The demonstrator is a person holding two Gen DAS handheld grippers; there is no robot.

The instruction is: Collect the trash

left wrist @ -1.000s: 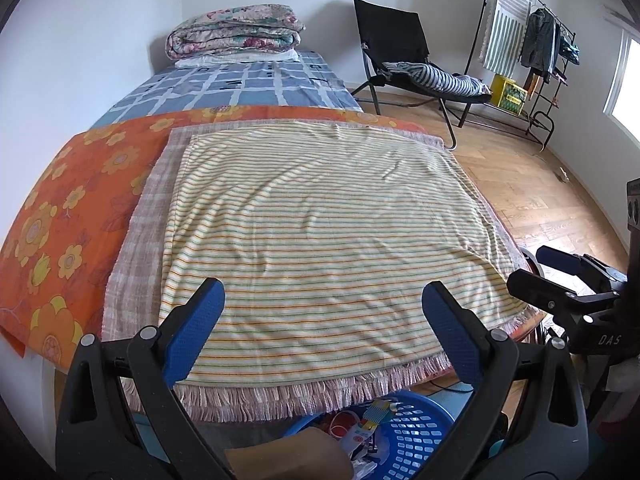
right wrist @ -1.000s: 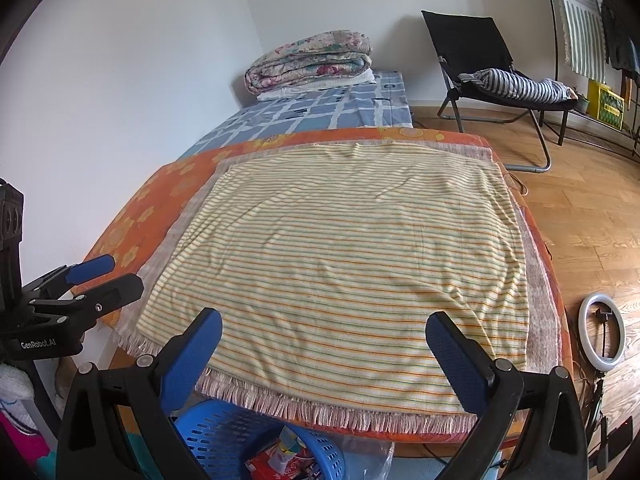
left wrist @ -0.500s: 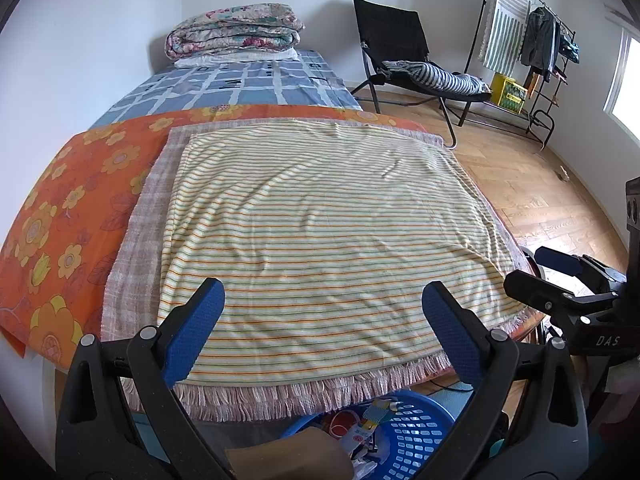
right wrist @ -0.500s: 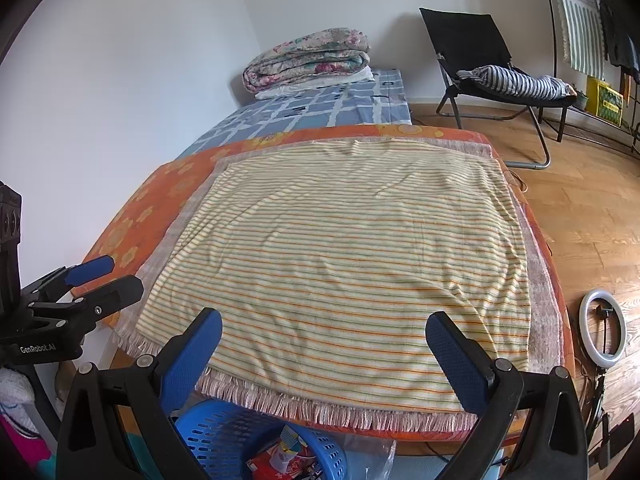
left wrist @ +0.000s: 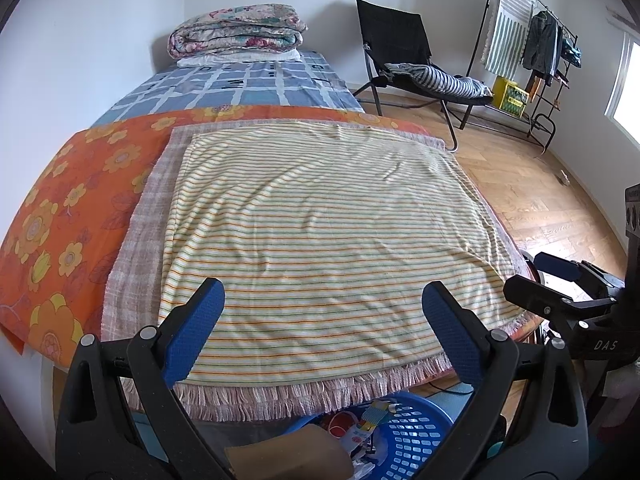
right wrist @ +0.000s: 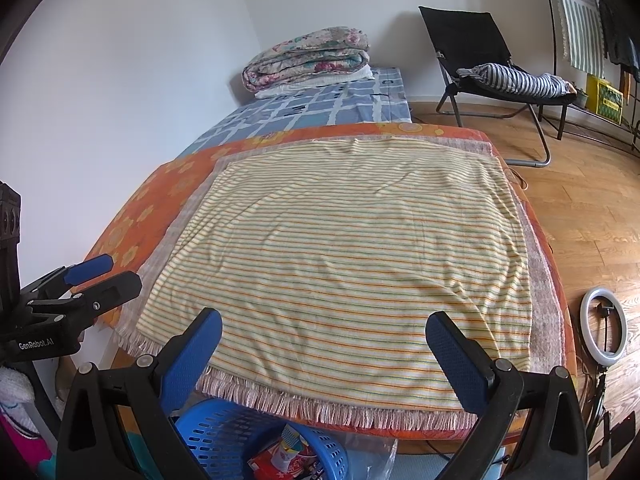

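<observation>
A blue plastic basket (left wrist: 412, 432) (right wrist: 224, 436) sits on the floor under the near edge of the table, with several colourful wrappers (left wrist: 360, 428) (right wrist: 284, 456) inside. My left gripper (left wrist: 322, 306) hovers open above the striped cloth (left wrist: 320, 232), nothing between its blue pads. My right gripper (right wrist: 324, 334) is open too, over the same cloth (right wrist: 352, 256). Each gripper shows in the other's view: the right one (left wrist: 560, 284) at the right edge, the left one (right wrist: 92, 276) at the left edge. No trash lies on the cloth.
An orange flowered cloth (left wrist: 72, 200) and a fringed pinkish cloth (left wrist: 136, 240) lie under the striped one. Behind is a bed with folded quilts (left wrist: 236, 32), a black chair (left wrist: 404, 44), a clothes rack (left wrist: 532, 40). A ring light (right wrist: 604, 320) lies on the wooden floor.
Both grippers have drifted very slightly; the view barely shifts. Nothing was picked up or let go.
</observation>
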